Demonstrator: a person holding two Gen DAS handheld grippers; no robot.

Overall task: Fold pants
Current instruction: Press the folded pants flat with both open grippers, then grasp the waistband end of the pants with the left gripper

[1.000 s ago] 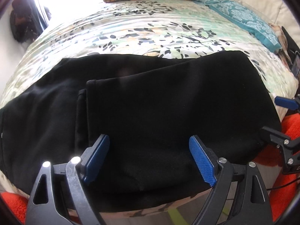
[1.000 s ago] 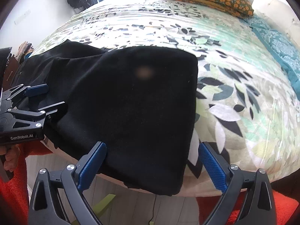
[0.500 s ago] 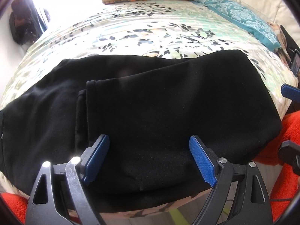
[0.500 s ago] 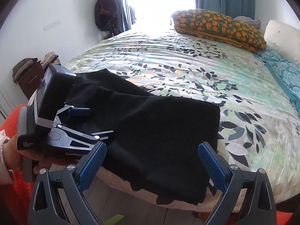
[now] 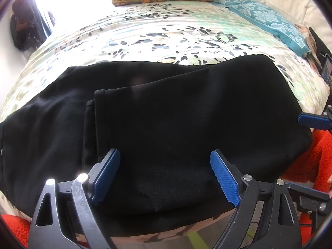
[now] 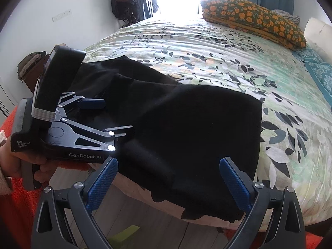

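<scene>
Black pants (image 5: 186,124) lie folded at my bed's (image 5: 166,33) near edge. On the left, my left gripper (image 5: 165,174) hovers over them, jaws wide, empty; my right gripper (image 6: 168,183) likewise gapes, gripping nothing.

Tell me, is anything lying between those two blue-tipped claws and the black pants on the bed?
Nothing visible is. The left gripper and the right gripper both hang open over the folded black pants, with only air between pads and cloth. The pillows lie far off at the head of the bed.
</scene>
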